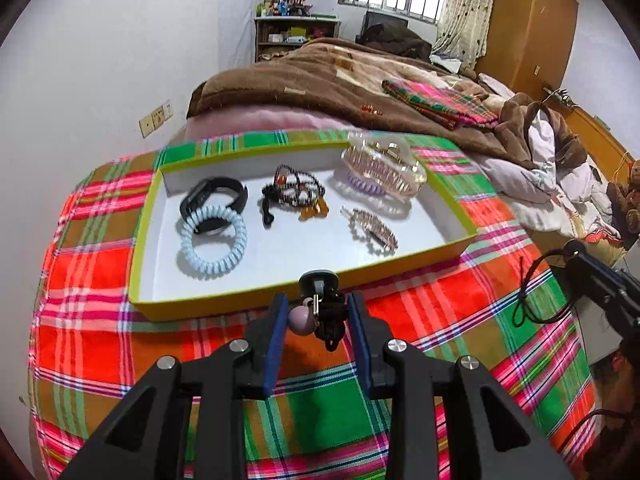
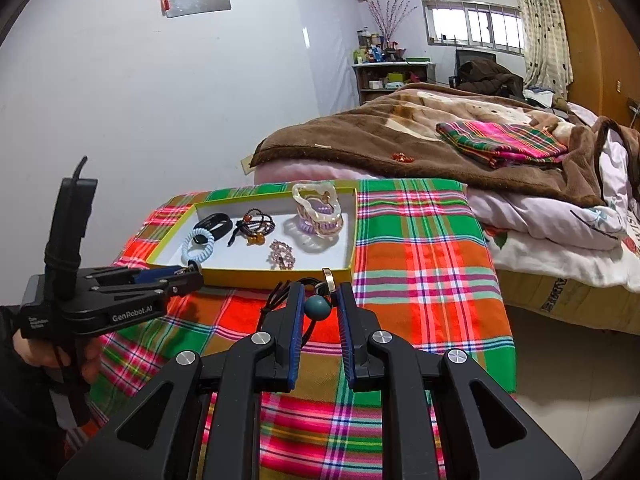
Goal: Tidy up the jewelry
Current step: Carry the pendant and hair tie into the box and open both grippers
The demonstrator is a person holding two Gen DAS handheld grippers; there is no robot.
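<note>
A yellow-rimmed white tray (image 1: 256, 298) (image 2: 260, 276) lies on the plaid cloth. It holds a black watch band (image 1: 216, 196), a pale blue coil hair tie (image 1: 212, 240), a dark beaded bracelet (image 1: 294, 188), a pink bead bracelet (image 1: 374, 226) and a clear hair claw (image 1: 384, 168) over a purple coil tie. My left gripper (image 1: 318, 312) is shut on a black cord ornament with a mauve bead (image 1: 302, 318), just before the tray's near rim. My right gripper (image 2: 318, 300) is shut on a black cord ornament with a teal bead (image 2: 317, 307) and a metal ring, near the tray's front right corner.
The plaid cloth (image 1: 460, 320) covers a small table beside a bed with a brown blanket (image 1: 320, 80). A folded plaid cloth (image 2: 504, 140) and small orange beads (image 2: 402, 157) lie on the bed. The right gripper shows at the right edge in the left wrist view (image 1: 600, 280).
</note>
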